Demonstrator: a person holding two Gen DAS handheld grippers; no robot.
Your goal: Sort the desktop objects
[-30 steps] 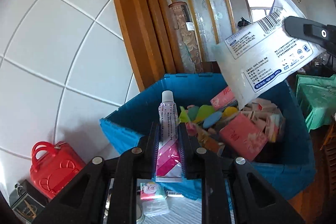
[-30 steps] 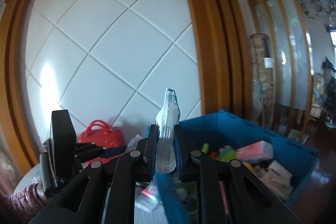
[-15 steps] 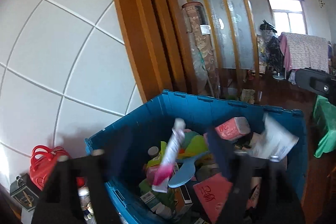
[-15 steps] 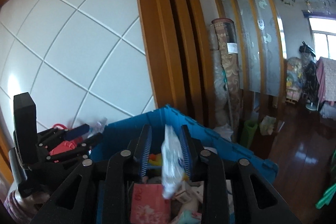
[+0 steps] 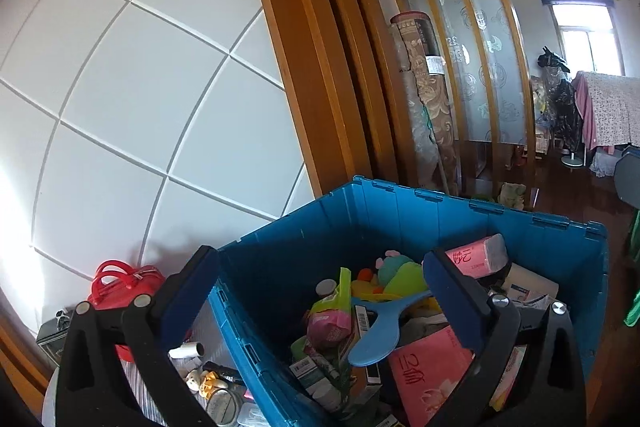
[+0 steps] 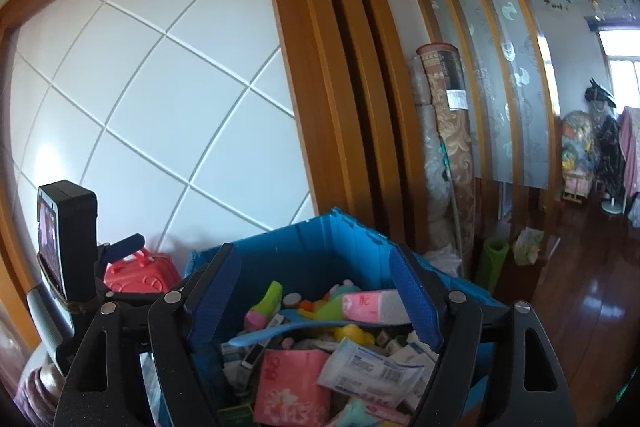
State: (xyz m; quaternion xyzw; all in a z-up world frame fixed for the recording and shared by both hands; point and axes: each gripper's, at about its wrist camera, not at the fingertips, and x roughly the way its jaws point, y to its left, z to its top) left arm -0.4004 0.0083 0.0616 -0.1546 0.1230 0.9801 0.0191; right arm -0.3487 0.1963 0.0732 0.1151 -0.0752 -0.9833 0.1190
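Now both claws hang empty over the blue crate [image 5: 304, 247]: left claw [image 5: 320, 291] spread wide, right claw [image 6: 316, 295] having just been opening, nothing between its pads. Dropped items lie inside; the white packet [image 6: 372, 367] rests at six o'clock. Best to draw back clear of the crate's rim, then swing toward the table clutter [image 5: 208, 379] at seven o'clock.

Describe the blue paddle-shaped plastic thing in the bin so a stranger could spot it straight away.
Start at the big blue plastic crate standing against the white panelled wall. On top of the clutter inside lies the flat light-blue plastic paddle, between a pink tissue pack and a green plush toy. It alone is one smooth, plain piece with a long handle: no print, no wrapper.
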